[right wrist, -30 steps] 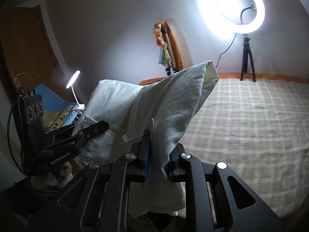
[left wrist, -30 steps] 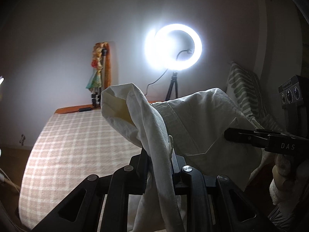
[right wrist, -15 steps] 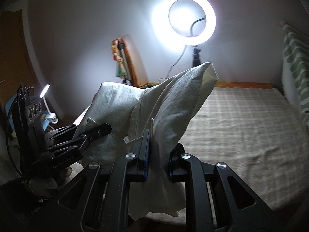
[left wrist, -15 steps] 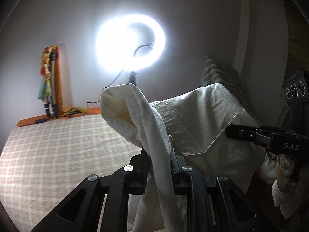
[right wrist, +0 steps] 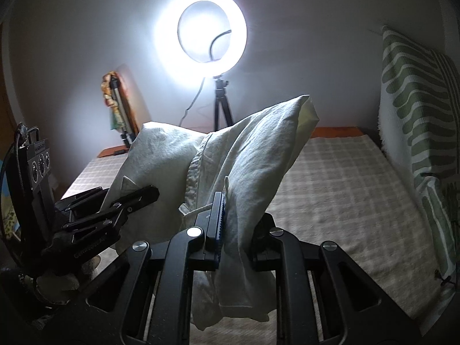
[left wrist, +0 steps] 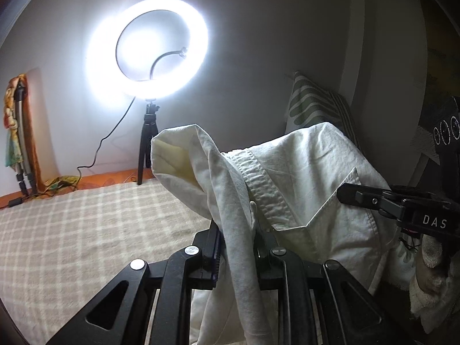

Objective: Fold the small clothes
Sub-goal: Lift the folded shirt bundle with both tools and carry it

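- While both tongs grip it, a cream garment (left wrist: 302,178) hangs raised above the bed (left wrist: 72,230), clear of the cover, with a stitched waistband and a pocket flap showing
- Left tongs (left wrist: 237,238): narrowed hard onto a bunched fold of the cloth, which spills down between the fingers
- Right tongs (right wrist: 238,227): likewise clamped on a gathered edge, a peak of fabric standing up beyond the tips
- Bed: covered in a beige blanket with a pale check, lying flat; an orange sheet edge (left wrist: 115,178) shows at its far side
- Ring light (right wrist: 201,31): lit, very bright, on a black tripod at the far edge of the bed, its cable trailing down the wall
- Wall: plain, pale, dim away from the lamp
- Cushion (right wrist: 417,120): white with green wavy stripes, upright at the right side of the bed
- Folded tripod (right wrist: 118,109) with coloured cloth draped on it, leaning against the wall left of the lamp
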The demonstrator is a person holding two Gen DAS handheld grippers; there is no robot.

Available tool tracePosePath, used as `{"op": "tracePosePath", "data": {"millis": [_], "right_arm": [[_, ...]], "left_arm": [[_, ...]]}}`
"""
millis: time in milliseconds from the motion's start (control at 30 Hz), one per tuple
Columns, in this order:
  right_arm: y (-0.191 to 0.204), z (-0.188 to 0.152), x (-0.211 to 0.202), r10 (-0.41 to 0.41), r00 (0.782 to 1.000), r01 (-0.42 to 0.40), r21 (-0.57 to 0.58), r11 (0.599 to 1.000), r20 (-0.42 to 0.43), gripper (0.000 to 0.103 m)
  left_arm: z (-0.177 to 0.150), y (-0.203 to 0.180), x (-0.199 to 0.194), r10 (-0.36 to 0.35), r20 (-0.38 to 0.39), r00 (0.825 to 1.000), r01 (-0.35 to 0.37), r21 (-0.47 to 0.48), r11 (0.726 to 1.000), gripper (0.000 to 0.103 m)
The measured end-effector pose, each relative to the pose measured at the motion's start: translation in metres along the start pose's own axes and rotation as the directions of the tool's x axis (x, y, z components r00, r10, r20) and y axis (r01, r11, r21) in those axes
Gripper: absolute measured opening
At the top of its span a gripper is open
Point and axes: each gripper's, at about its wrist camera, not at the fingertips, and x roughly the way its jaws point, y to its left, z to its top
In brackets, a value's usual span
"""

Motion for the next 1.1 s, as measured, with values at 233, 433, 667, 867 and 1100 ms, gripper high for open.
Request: {"op": "tracePosePath", "data": {"millis": [233,433,667,867,1100], "right_arm": [[-0.04,0.025,0.057,-0.043,0.999,0.043,0.001,0.999,-0.014,0.015],[-0.063,0.041,0.109,-0.081,0.996,0.081,-0.02,0.997,-0.035,0.015],[-0.088,0.047,0.162,-0.108,0.991,0.108,-0.009,0.994,-0.073,0.015],[-0.101,0.04,0.2,-0.138,0.983,0.139,0.0,0.99,-0.12,0.015],[-0.106,0.034,0.222,-0.192,0.968,0.19,-0.025,0.981,-0.162,0.017]], "left_arm": [[0.012,0.005,0.064,0.029,-0.013,0.999,-0.029,-0.002,1.0,0.015],[0.019,0.016,0.108,0.068,-0.021,0.997,-0.069,-0.007,0.998,0.015],[0.013,0.028,0.148,0.09,-0.072,0.993,-0.091,-0.01,0.996,0.015],[0.003,0.042,0.169,0.103,-0.133,0.986,-0.108,-0.03,0.994,0.015],[0.001,0.043,0.174,0.123,-0.157,0.98,-0.125,-0.006,0.992,0.02]]}}
